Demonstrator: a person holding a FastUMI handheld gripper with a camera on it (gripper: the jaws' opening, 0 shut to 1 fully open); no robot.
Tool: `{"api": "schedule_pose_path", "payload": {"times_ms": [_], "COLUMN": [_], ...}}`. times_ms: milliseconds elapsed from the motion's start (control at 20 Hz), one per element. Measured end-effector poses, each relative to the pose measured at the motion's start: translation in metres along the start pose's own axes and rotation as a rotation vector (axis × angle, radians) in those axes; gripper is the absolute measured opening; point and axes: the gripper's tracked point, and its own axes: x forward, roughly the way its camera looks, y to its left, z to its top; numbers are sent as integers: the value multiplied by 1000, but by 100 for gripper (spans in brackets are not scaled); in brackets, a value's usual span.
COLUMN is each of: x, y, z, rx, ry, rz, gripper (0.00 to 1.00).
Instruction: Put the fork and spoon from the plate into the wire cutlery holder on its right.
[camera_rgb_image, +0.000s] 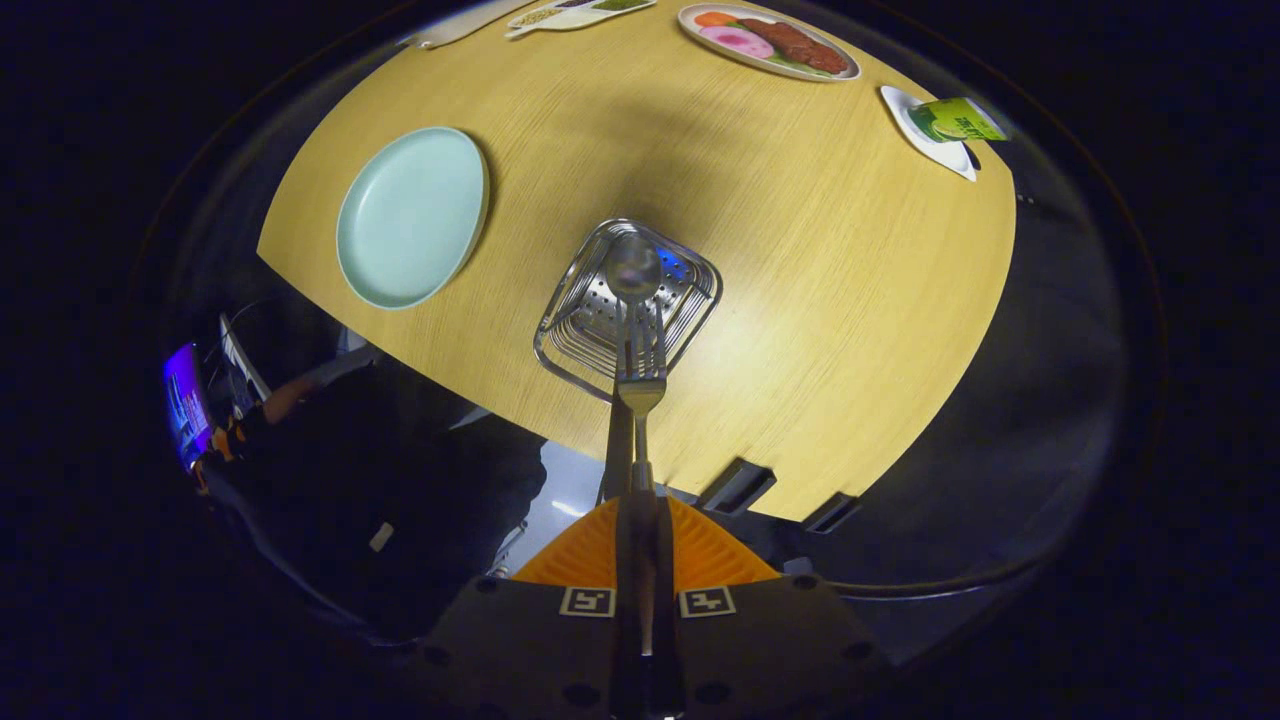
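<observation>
Gripper (637, 560) clamped narrow on the handles of fork (641, 372) and spoon (633, 268), both fingers pressing them. Held above the wooden table (820, 300), with the spoon bowl and fork tines over the wire cutlery holder (690, 300) at 12 o'clock from the fingers. Pale green plate (410, 218) bare, at 10 o'clock from the holder. Food plate (766, 40) far off at 1 o'clock.

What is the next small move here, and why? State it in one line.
Probably lower the gripper toward the wire cutlery holder, then open. Its fingers are shut on the fork and spoon, held together and pointing down over the holder's mouth. The plate beside it is already bare, so only the drop seems left.
</observation>
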Motion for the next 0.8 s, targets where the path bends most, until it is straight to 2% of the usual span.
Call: {"api": "schedule_pose_path", "payload": {"times_ms": [400,600,800], "x": [3,2,-3], "y": [11,11,6], "z": [20,29,36], "rx": [2,29,32], "ry": [50,9,-38], "rz": [-9,-2,-6], "gripper": [12,15,24]}}
